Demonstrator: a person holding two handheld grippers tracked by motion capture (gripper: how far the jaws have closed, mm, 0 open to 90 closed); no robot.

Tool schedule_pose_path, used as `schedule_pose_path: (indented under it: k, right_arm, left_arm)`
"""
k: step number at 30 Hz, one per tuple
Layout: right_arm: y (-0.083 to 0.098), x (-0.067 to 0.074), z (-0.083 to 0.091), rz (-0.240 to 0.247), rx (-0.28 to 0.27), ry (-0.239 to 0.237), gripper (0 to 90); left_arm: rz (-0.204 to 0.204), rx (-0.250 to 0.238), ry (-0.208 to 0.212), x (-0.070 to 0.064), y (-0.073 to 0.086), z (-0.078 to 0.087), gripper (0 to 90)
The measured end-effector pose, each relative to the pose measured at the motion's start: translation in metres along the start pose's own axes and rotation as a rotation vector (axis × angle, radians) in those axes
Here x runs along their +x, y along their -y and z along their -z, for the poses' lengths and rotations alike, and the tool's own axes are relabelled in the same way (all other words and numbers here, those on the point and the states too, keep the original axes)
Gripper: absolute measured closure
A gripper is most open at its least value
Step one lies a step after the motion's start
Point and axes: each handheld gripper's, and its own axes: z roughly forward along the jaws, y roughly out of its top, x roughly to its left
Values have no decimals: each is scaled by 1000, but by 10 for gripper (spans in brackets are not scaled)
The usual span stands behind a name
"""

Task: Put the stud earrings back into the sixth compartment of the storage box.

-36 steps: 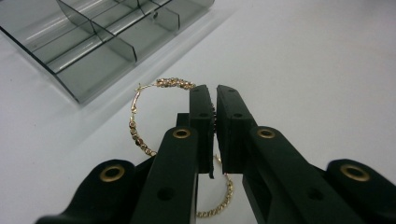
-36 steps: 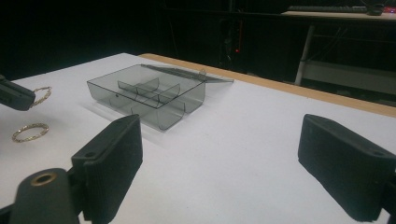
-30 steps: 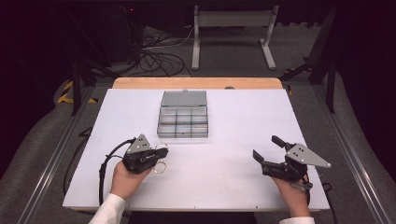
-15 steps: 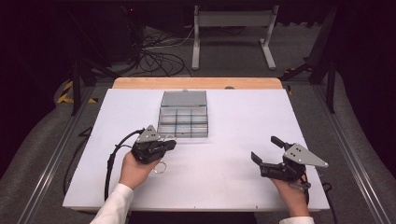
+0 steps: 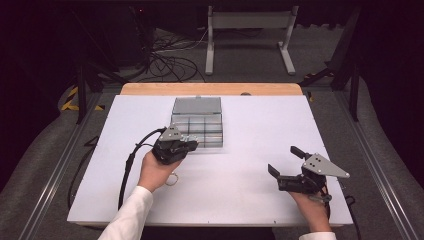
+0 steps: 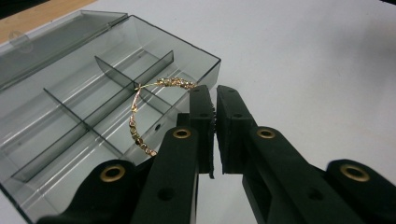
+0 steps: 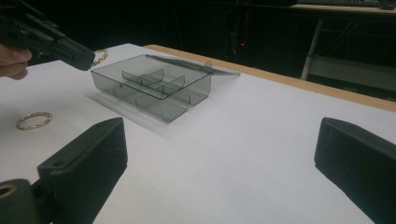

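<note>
One gold beaded hoop (image 6: 140,116) hangs pinched in the closed left gripper (image 6: 214,100), just over the near compartments of the open smoky-grey plastic divider box (image 6: 60,74). Right gripper (image 5: 285,162), jaws just spread and empty, sits well apart.

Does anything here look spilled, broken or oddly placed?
Nothing spilled or broken. One gold bracelet lies loose on the table, outside the open box, while the left gripper carries another bracelet over it.

Left gripper (image 6: 215,100): fingers pinched on gold bracelet (image 6: 140,116)
Bracelet: hangs over open grey divided box (image 6: 56,93)
Box: on white surface (image 6: 317,60)
</note>
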Motion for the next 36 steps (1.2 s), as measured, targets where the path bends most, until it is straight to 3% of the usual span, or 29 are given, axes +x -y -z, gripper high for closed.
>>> schedule_pose_path:
  k: [4, 21, 32, 33, 36]
  right_arm:
    - [0, -1, 0, -6, -1, 0, 20]
    - [1, -2, -1, -12, -3, 9, 1]
    - [1, -4, 0, -16, -8, 14, 1]
    - [1, -5, 0, -16, -9, 15, 1]
    - [2, -5, 0, -16, -5, 15, 1]
  left_arm:
    - [-19, 10, -3, 2, -8, -7, 858]
    - [47, -56, 11, 10, -31, -42, 856]
    - [79, -58, 9, 15, -29, -69, 855]
    - [96, -58, 22, 14, -28, -72, 855]
    - [83, -54, 5, 14, -27, -76, 853]
